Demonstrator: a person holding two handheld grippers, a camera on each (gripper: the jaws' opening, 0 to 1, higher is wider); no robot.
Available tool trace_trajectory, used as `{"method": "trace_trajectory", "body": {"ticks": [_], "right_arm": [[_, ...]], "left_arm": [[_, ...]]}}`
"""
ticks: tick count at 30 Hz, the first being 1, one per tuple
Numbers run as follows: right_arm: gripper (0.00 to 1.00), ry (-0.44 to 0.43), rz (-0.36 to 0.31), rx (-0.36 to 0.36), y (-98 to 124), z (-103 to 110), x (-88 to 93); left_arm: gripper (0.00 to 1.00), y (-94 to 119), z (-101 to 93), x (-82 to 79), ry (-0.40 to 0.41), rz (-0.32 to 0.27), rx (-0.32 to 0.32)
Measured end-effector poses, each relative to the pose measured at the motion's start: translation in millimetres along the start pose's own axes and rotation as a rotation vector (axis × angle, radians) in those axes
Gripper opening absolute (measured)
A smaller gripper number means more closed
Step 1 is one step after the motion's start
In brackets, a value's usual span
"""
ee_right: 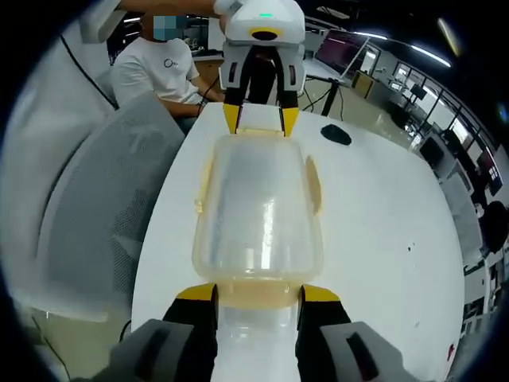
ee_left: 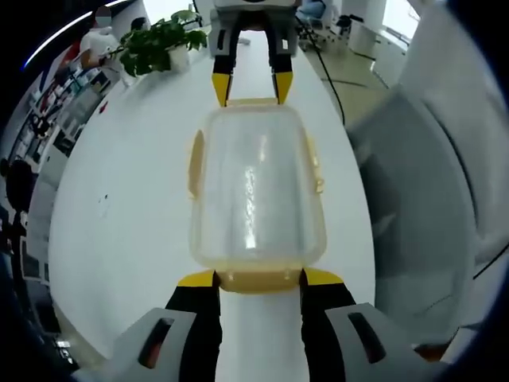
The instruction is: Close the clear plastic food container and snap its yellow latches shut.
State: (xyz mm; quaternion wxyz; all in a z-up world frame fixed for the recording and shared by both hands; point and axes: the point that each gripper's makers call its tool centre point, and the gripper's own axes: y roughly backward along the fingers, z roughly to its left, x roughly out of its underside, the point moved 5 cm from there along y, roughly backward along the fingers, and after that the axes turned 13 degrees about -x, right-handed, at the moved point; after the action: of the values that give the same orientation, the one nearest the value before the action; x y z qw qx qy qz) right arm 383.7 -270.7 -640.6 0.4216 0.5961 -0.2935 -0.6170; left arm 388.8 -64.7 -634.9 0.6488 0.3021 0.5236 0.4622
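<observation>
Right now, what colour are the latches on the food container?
Yellow. The latches sit on a clear container, best seen in the left gripper view.

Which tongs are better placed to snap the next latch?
Left, narrowly. The left tongs are open astride the near end latch of the container, which seems to stick out unsnapped. The right tongs sit likewise at the opposite end, so either could probably go.

Open-plan office, long white table (ee_left: 135,231), mesh chair (ee_right: 111,215), monitors (ee_right: 338,48), potted plant (ee_left: 159,44)
</observation>
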Motion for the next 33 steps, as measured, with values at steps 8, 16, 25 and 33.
{"method": "trace_trajectory", "body": {"ticks": [8, 16, 25, 33], "right_arm": [[0.36, 0.0, 0.003, 0.002, 4.6, 0.0, 16.7], [0.36, -0.002, 0.009, 0.004, 6.2, 0.0, 30.2], [0.36, -0.012, 0.017, 0.007, 6.8, 0.8, 47.0], [0.36, -0.016, 0.026, 0.005, 6.0, -0.8, 57.4]], "left_arm": [[0.36, -12.3, -0.5, -12.0, -0.002, -0.003, -0.002], [0.36, -23.8, -2.0, -22.1, -0.003, -0.005, 0.002], [0.36, -37.5, -3.2, -33.2, -0.011, -0.006, 0.007], [0.36, -48.3, -4.3, -38.0, -0.011, -0.005, 0.008]]}}
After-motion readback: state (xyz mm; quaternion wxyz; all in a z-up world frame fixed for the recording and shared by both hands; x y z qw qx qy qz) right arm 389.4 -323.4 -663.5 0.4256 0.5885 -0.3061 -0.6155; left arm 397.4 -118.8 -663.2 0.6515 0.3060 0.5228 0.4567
